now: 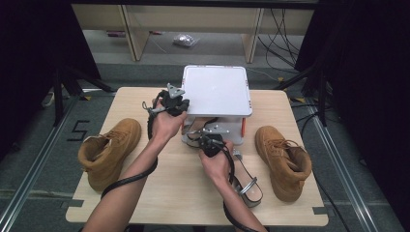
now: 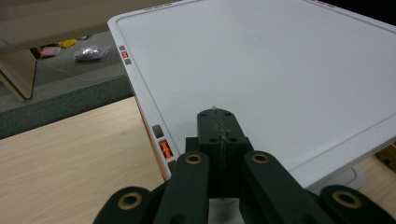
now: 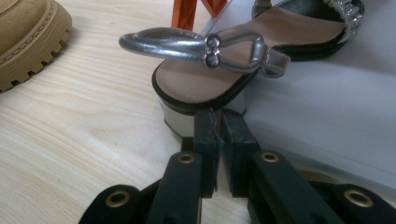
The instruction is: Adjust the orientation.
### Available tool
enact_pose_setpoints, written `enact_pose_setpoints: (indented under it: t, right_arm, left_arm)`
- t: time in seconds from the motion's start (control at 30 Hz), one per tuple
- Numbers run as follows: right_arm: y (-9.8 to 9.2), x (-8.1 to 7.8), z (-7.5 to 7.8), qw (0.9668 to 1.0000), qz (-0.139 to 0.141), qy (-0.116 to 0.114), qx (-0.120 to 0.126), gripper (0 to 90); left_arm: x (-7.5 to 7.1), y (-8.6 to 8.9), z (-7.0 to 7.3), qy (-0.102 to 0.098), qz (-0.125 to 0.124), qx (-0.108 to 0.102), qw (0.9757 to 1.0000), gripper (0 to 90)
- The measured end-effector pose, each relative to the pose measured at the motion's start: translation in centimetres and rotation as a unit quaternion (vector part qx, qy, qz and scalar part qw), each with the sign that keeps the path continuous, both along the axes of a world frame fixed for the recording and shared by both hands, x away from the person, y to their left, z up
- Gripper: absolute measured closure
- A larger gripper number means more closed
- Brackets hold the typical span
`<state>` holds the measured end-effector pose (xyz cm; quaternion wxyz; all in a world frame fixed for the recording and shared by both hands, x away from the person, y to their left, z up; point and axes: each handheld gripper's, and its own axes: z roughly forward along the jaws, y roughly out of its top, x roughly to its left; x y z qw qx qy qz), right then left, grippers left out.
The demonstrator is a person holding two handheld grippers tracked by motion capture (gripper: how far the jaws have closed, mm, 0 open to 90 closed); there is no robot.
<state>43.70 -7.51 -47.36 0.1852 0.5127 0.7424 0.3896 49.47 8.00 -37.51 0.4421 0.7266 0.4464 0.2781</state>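
Silver sandal looks like the thing being worked on: it sits half tucked on the lower level of the white 2-tier rack at the middle of the worktop, heel end poking out toward the near side. My guess is it's parked there because the rack's lower level is its spot, and it just needs a nudge or a tidy.

Right claw is right up at the sandal's heel, jaws nearly closed with just a thin slit and nothing between them, so it reads more like pushing than gripping. Left claw is fully closed and empty, hovering over the near-left corner of the rack's top tray, probably to steady the rack while the other hand works underneath.

Matching sandal lies flat on the worktop just near-right of the rack, beside the person's right forearm, likely waiting its turn. 2 tan boots frame everything: left boot well off to the left, right boot to the right, both clear of the action.
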Motion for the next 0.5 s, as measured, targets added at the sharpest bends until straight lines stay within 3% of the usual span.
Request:
enact_pose_setpoints:
  t: [0.13,0.23,0.33,0.43,0.5]
  right_arm:
    - [-0.2,-0.1,0.1,1.0,-0.001,0.003,-0.007,83.8]
    - [-0.4,0.0,-0.1,1.0,-0.004,0.0,0.006,83.9]
    - [-0.8,0.1,0.0,1.0,-0.005,0.0,-0.003,85.2]
    - [-1.0,0.1,0.0,0.9999,-0.01,0.004,0.007,86.6]
    - [-1.1,0.2,0.0,1.0,-0.008,0.002,0.001,86.9]
  left_arm:
    - [-0.1,-0.1,0.1,-0.004,-0.001,-0.005,1.0,89.6]
    - [-0.7,0.1,0.7,-0.018,-0.003,-0.016,0.9997,89.6]
    - [-1.7,0.7,1.6,-0.035,-0.006,-0.022,0.9991,89.6]
    - [-3.1,1.8,1.9,-0.035,-0.009,-0.039,0.9986,89.6]
    - [-3.9,2.5,1.8,-0.035,-0.008,-0.044,0.9984,89.6]
